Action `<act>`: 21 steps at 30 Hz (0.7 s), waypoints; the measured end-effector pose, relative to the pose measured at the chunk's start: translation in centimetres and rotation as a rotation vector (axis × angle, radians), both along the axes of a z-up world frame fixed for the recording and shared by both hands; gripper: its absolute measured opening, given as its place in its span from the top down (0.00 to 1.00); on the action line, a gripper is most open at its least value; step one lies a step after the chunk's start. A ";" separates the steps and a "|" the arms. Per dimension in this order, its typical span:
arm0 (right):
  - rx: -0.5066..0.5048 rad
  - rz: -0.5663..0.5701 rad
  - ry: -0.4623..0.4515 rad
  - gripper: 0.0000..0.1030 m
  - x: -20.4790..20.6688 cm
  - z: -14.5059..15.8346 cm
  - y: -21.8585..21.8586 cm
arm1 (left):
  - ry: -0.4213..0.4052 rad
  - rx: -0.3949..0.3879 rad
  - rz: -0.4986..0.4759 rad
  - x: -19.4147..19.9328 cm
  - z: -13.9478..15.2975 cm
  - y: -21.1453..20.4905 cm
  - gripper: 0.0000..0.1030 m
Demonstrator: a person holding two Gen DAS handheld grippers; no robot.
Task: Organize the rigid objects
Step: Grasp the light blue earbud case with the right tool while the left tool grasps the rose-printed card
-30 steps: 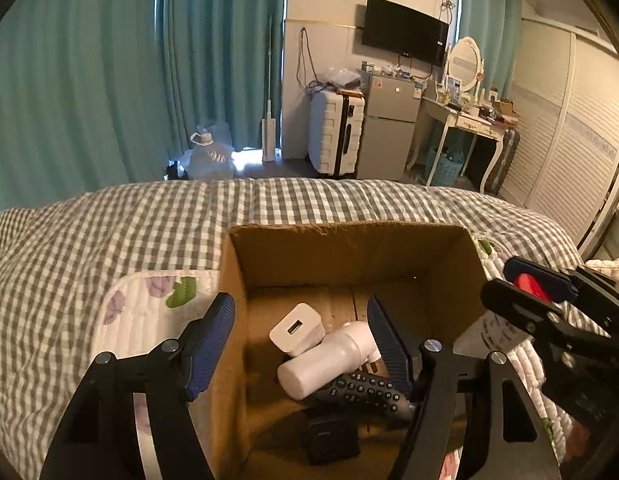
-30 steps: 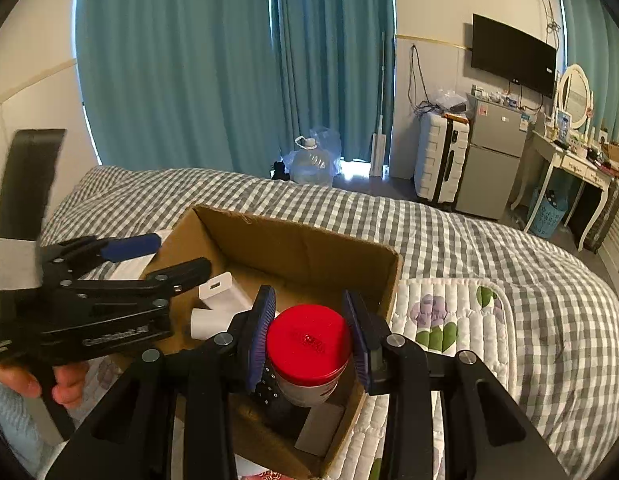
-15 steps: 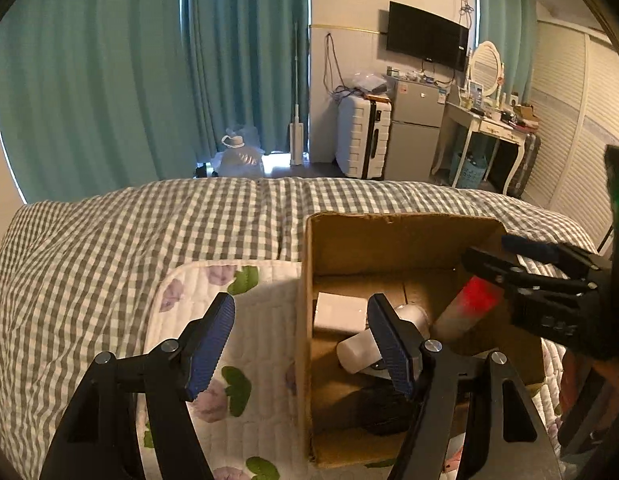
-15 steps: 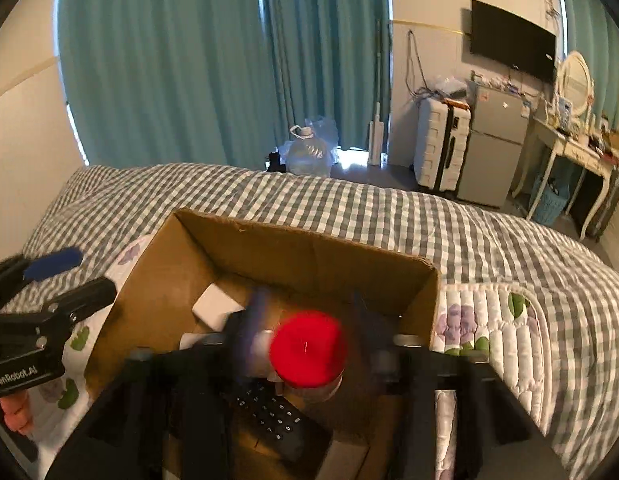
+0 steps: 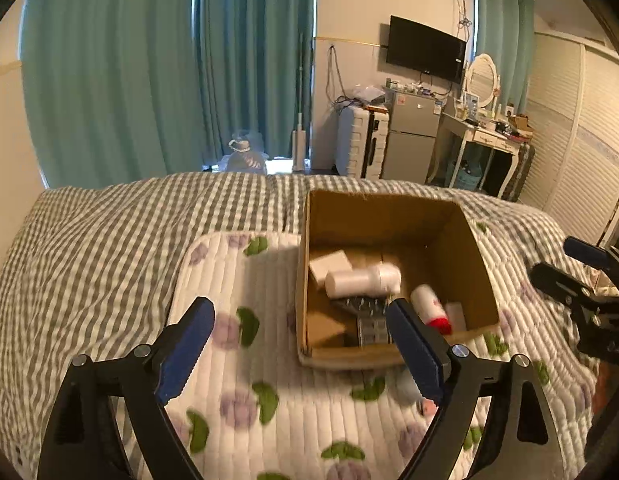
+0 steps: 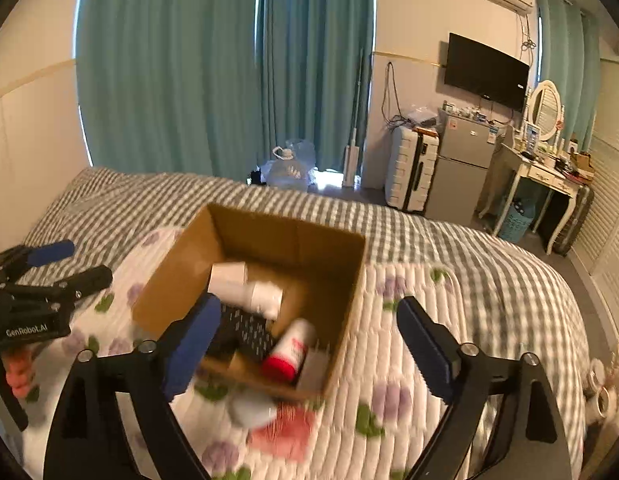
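My red-capped bottle (image 6: 288, 350) lies tilted in the box (image 6: 351, 288), cap toward me, both my grippers (image 6: 309, 344) (image 5: 299, 346) spread empty.

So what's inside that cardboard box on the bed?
The cardboard box holds a red-capped bottle, a white bottle, a small white block and a dark remote. Whatever lies beneath the remote and near the front wall is hidden.
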State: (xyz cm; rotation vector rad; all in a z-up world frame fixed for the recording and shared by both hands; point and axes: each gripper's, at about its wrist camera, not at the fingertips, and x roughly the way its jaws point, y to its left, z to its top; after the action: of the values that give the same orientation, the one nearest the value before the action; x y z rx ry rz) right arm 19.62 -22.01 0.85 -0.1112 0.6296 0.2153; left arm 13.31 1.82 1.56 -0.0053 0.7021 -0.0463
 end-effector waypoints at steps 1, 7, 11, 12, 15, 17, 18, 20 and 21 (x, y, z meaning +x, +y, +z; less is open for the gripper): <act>-0.003 -0.006 0.001 0.09 -0.9 -0.2 -0.1 | 0.000 0.001 0.003 -0.8 -0.4 -0.2 0.12; -0.026 -0.035 0.017 0.00 -4.0 -4.3 0.9 | 0.034 0.017 0.046 -3.1 -3.9 -0.8 0.10; -0.036 -0.042 0.055 0.00 -3.8 -8.6 2.1 | 0.070 0.002 0.069 -3.0 -7.5 -0.7 0.10; -0.047 -0.043 0.070 0.00 -3.6 -9.6 2.4 | 0.081 0.013 0.075 -2.8 -8.2 -0.6 0.10; -0.065 -0.039 0.136 0.00 -2.7 -12.7 3.0 | 0.097 0.019 0.093 -2.3 -10.1 0.0 0.10; -0.065 -0.030 0.170 0.00 -2.1 -14.3 3.4 | 0.109 0.001 0.091 -2.2 -10.9 0.4 0.10; -0.088 -0.036 0.178 0.00 -1.7 -15.0 3.8 | 0.119 -0.005 0.089 -2.1 -11.3 0.7 0.10; -0.093 -0.034 0.202 0.00 -1.1 -16.0 4.2 | 0.144 -0.002 0.091 -2.0 -12.3 1.0 0.10; -0.091 -0.028 0.216 0.00 -0.8 -16.5 4.4 | 0.151 -0.002 0.097 -2.0 -12.6 1.1 0.10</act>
State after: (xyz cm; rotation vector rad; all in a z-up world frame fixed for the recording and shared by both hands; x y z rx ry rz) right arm 18.86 -17.61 -15.64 -0.1677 0.8557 0.1726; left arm 11.33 2.92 -11.06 -0.0455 0.8523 0.0465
